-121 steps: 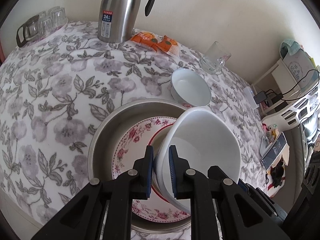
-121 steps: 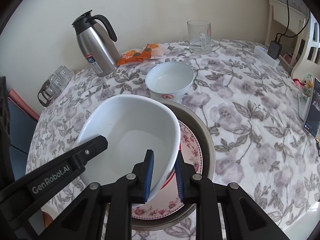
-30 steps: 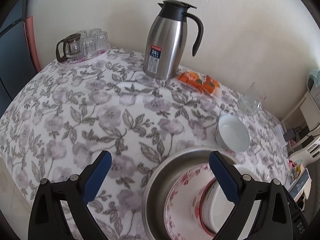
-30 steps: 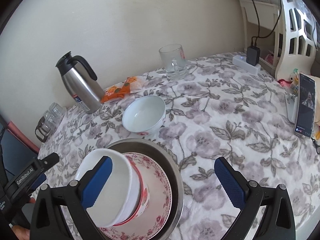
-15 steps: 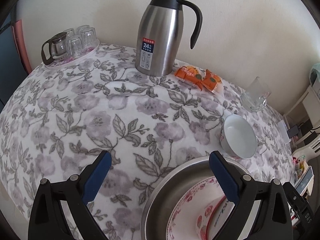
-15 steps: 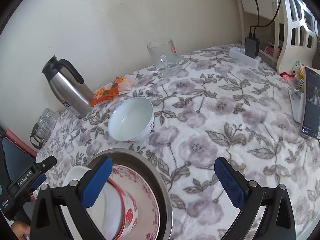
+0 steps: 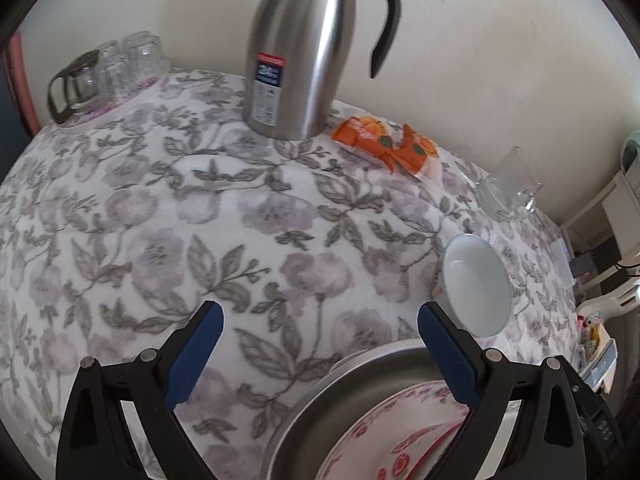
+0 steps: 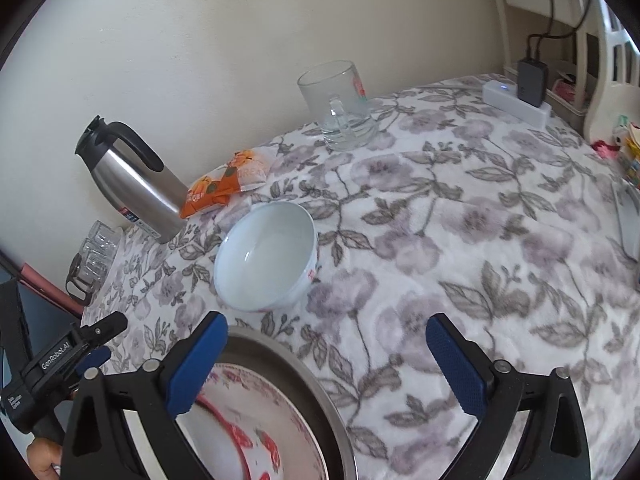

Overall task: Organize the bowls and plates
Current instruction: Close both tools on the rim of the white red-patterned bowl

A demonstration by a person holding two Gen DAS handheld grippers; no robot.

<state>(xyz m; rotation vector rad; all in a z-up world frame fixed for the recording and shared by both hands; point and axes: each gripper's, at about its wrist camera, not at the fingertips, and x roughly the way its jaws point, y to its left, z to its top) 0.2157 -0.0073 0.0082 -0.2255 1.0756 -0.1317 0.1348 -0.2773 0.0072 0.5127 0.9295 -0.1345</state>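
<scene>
The small white bowl (image 8: 267, 256) sits alone on the cloth just beyond the steel basin (image 8: 304, 376); the right gripper (image 8: 326, 364), jaws just narrowing slightly, and the left gripper (image 7: 318, 354) both gape empty. A one-sided pinch on that rim could tip it.

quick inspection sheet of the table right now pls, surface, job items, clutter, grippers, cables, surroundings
surface: table under a floral cloth
job's things: small white bowl upright on the cloth beside the metal basin; floral plate in the basin
clutter: steel thermos, orange snack packets, glass mug, tray of glasses
grippers: left gripper open, empty; right gripper open, empty, jaws just narrowing slightly
cables: charger plugged into a power strip
surroundings: cream wall
</scene>
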